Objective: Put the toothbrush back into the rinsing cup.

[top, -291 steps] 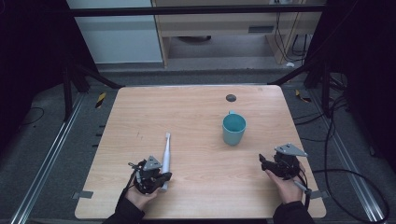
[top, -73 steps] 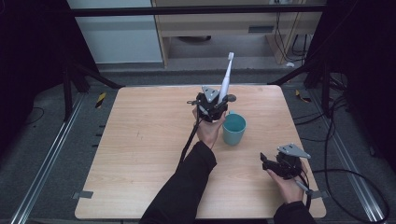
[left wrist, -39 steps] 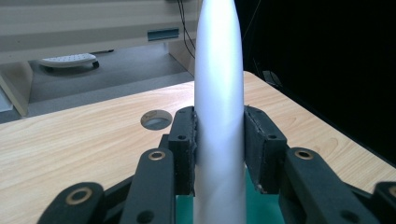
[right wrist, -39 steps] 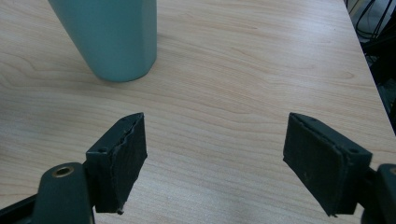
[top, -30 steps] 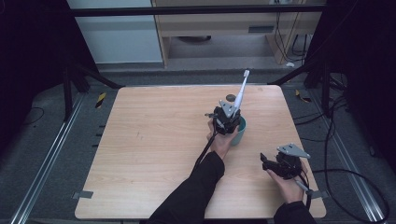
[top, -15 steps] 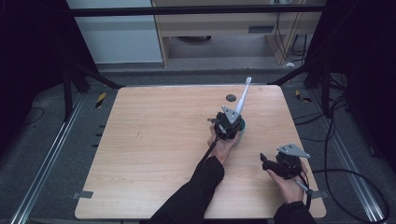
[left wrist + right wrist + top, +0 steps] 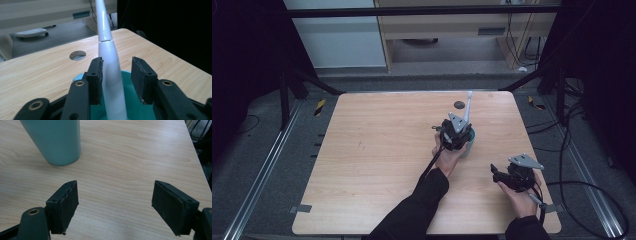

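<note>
even overhead light, dark surroundings, soft shadows, close jaws blurred

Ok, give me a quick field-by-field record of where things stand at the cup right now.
work in hand: toothbrush going into teal cup
toothbrush: upright, leaning a little, lower end inside the cup
left gripper: over the cup, jaws have just been opening; toothbrush between them, against one pad, clear of the other
right gripper: jaws wide, nothing between them, near the table's front right
cup: standing upright on the table
table hole: behind the cup
</note>
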`<state>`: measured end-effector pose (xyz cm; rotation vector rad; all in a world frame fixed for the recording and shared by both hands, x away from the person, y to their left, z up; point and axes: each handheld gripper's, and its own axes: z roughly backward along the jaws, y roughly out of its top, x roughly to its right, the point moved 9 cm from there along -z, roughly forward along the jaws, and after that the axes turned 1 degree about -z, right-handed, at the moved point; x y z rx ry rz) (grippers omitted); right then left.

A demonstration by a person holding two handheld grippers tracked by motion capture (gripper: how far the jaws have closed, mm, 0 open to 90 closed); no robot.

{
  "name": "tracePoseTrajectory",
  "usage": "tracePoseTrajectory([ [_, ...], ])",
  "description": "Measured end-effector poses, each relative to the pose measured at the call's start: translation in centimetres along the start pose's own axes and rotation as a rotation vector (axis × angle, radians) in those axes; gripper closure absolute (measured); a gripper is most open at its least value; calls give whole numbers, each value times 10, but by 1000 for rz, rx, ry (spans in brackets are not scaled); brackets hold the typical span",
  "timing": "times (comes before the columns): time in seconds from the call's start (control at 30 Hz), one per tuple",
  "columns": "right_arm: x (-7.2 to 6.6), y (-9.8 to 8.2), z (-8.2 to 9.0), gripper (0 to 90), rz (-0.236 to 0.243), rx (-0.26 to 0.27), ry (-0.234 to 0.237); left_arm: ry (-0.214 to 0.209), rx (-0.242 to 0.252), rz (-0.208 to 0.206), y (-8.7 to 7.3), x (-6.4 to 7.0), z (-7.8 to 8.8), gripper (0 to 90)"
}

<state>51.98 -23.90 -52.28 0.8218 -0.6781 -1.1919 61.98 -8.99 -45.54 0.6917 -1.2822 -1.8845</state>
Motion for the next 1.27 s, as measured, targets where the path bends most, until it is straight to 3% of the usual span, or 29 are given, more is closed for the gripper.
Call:
tracePoseTrajectory([
  [0.1,1,0,1,212,3,1,-4,-43,2,29,3,-4,14,564],
  [0.23,1,0,1,208,2,4,-10,-64,-12,31,2,-18,37,513],
  [0.47,4,0,2,191,-6,1,-26,-105,-67,-38,-10,-50,77,419],
  [0.6,6,-1,4,188,-10,1,-30,-93,-93,-61,-23,-72,100,396],
  [0.77,7,-1,5,185,-14,5,-33,-47,-136,-72,-45,-101,127,374],
  [0.9,7,-1,5,183,-18,3,-34,-28,-166,-55,-66,-124,147,361],
  [1.1,8,-2,4,179,-16,-1,-38,16,-181,4,-97,-157,176,346],
  [1.27,6,-2,5,176,-14,-2,-35,78,-208,26,-122,-184,197,341],
])
